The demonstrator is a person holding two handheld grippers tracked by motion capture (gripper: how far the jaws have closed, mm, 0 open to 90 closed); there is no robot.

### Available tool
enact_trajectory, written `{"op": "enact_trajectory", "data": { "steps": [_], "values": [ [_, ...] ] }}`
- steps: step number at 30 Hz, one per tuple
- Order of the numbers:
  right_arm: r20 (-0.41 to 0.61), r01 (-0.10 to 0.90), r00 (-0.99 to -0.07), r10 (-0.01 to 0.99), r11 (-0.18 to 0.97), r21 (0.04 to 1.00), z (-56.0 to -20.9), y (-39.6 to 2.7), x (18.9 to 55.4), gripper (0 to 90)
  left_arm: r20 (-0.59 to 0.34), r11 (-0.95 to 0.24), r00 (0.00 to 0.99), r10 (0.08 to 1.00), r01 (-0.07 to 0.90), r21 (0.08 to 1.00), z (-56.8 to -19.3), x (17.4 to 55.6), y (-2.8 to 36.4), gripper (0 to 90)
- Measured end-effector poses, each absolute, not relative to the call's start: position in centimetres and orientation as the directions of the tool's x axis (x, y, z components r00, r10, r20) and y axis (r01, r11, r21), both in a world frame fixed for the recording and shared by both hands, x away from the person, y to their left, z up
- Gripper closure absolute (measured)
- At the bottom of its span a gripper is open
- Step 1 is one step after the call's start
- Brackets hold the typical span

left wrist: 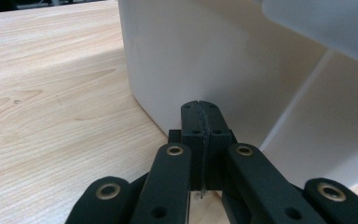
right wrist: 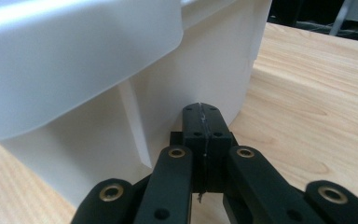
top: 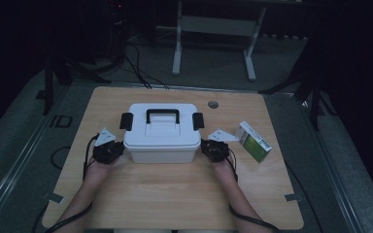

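Both claws pressed together, flanking the box.
Left claw (top: 118,146), right claw (top: 207,146): tips at box (top: 162,132) sides; contact unclear.

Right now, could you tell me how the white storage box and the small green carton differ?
The white storage box is far bigger than the green carton. The box sits square at the table's middle; the carton lies angled near the right edge. The box has a black handle and latches; the carton has none. Both rest on the table.
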State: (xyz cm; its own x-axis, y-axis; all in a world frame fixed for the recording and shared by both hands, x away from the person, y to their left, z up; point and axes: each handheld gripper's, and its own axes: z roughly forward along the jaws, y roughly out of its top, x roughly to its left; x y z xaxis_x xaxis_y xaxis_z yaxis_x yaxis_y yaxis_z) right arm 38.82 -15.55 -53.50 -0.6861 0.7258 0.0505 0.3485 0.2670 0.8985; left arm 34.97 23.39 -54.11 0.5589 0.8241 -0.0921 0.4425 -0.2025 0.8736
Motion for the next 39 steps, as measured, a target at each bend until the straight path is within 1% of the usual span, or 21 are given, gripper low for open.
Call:
{"op": "enact_trajectory", "data": {
  "steps": [8, 17, 27, 32, 33, 39],
  "values": [
    [0.056, 0.355, -0.682, 0.729, 0.262, 0.897, -53.5, -16.9, 37.7, 90.0, -0.075, -0.234, 0.588, 0.805, 0.432, 0.871, -54.0, 33.7, 22.2, 90.0],
    [0.052, 0.352, -0.687, 0.725, 0.269, 0.896, -53.4, -18.1, 36.1, 90.0, -0.089, -0.234, 0.611, 0.787, 0.428, 0.873, -54.1, 32.2, 21.4, 90.0],
    [0.064, 0.35, -0.692, 0.719, 0.257, 0.901, -53.6, -19.5, 33.8, 90.0, -0.072, -0.265, 0.645, 0.76, 0.41, 0.873, -54.0, 30.2, 20.5, 90.0],
    [0.047, 0.338, -0.703, 0.709, 0.275, 0.9, -53.5, -20.2, 32.6, 90.0, -0.057, -0.287, 0.668, 0.742, 0.394, 0.873, -54.0, 29.2, 20.0, 90.0],
    [0.038, 0.333, -0.706, 0.707, 0.285, 0.899, -53.4, -20.5, 32.1, 90.0, -0.058, -0.288, 0.671, 0.74, 0.393, 0.874, -54.0, 29.0, 20.0, 90.0],
    [0.057, 0.338, -0.708, 0.704, 0.267, 0.903, -53.5, -21.2, 30.9, 90.0, -0.068, -0.294, 0.683, 0.728, 0.4, 0.868, -53.9, 28.2, 19.5, 90.0]
  ]
}}
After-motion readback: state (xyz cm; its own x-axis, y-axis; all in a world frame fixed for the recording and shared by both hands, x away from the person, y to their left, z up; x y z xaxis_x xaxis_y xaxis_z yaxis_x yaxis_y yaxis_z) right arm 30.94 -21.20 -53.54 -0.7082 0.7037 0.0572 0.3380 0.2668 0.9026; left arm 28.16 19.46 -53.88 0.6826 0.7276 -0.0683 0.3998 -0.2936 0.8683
